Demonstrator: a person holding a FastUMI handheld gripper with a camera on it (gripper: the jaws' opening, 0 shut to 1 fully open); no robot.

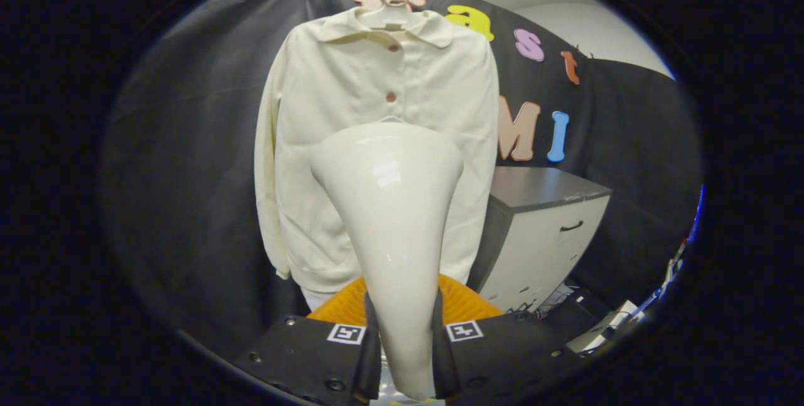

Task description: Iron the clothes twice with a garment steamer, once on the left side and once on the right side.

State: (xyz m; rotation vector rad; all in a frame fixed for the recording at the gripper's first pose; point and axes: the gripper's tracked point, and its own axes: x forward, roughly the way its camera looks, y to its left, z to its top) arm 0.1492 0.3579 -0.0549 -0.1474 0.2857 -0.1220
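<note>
straight ahead of the gripper [405, 356], whose fingers clamp the glossy cream cone-shaped steamer head [389, 205], hangs the cream buttoned cotton jacket [352, 117] on its hanger; the head's long axis points up the jacket's middle.

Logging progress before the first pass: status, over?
Gripper shut on steamer, fingers pressing its handle. Steamer head facing the hanging jacket. Nothing between them.
</note>
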